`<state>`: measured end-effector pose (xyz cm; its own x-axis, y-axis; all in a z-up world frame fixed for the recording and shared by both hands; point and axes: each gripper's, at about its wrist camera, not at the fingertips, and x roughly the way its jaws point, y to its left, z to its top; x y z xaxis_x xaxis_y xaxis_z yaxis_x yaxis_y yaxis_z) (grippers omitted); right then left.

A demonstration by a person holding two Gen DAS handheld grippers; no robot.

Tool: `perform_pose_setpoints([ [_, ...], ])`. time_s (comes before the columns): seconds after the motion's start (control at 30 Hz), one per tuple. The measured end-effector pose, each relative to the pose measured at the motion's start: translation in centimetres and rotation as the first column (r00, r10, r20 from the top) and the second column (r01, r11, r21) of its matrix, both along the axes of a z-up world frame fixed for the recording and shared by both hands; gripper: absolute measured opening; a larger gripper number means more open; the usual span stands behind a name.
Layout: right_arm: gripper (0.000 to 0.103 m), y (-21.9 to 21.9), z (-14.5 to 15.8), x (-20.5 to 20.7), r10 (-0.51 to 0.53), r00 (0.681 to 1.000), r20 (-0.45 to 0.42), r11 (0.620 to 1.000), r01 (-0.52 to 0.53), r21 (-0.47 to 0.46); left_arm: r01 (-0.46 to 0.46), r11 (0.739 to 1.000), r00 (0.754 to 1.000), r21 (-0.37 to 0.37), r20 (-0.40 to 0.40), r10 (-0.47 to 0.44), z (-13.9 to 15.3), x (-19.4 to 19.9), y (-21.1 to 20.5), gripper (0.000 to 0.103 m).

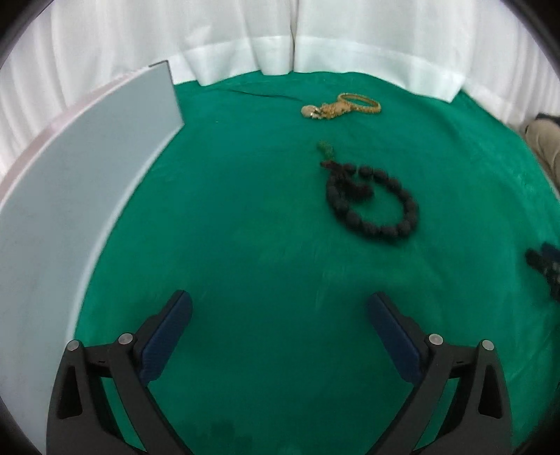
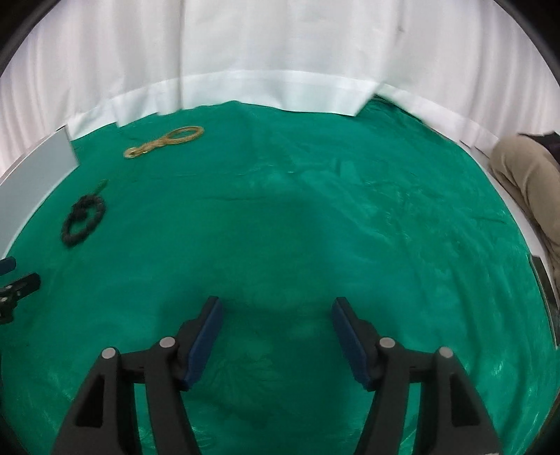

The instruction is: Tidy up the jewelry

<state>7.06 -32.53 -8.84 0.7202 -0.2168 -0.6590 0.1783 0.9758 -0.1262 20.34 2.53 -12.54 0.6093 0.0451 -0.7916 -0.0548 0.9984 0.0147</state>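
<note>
A black beaded bracelet (image 1: 374,203) with a small green tassel lies on the green cloth (image 1: 262,245), ahead and right of my left gripper (image 1: 278,301), which is open and empty. A gold bangle with a charm (image 1: 341,105) lies farther back. In the right wrist view the black bracelet (image 2: 84,218) and the gold bangle (image 2: 164,141) lie far to the left. My right gripper (image 2: 276,306) is open and empty above bare cloth (image 2: 315,227). The left gripper's fingertips (image 2: 19,285) show at that view's left edge.
A grey-white flat panel (image 1: 80,182) stands along the left side of the cloth; it also shows in the right wrist view (image 2: 35,168). White curtains (image 1: 245,31) hang behind. A person's beige-clad leg (image 2: 528,182) is at the right edge.
</note>
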Motion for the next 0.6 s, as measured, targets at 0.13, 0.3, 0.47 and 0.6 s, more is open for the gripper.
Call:
perform_pose_setpoints([
  [0.13,0.071,-0.3,0.0,0.8,-0.010,1.000,-0.002,1.000,0.011,0.011,0.001,0.999,1.000,-0.038,0.010,-0.001,-0.3,2.7,0.6,0.103],
  [0.3,0.071,-0.4,-0.1,0.6,-0.010,1.000,-0.001,1.000,0.010,0.011,-0.011,0.999,1.000,-0.036,0.014,0.012,-0.2,2.5,0.8,0.103],
  [0.47,0.071,-0.5,-0.1,0.7,-0.010,1.000,-0.001,1.000,0.010,0.011,-0.011,0.999,1.000,-0.035,0.014,0.012,-0.3,2.8,0.6,0.103],
  [0.6,0.071,-0.5,-0.2,0.6,-0.010,1.000,-0.001,1.000,0.010,0.011,-0.011,0.999,1.000,-0.035,0.014,0.012,-0.3,2.6,0.7,0.103],
])
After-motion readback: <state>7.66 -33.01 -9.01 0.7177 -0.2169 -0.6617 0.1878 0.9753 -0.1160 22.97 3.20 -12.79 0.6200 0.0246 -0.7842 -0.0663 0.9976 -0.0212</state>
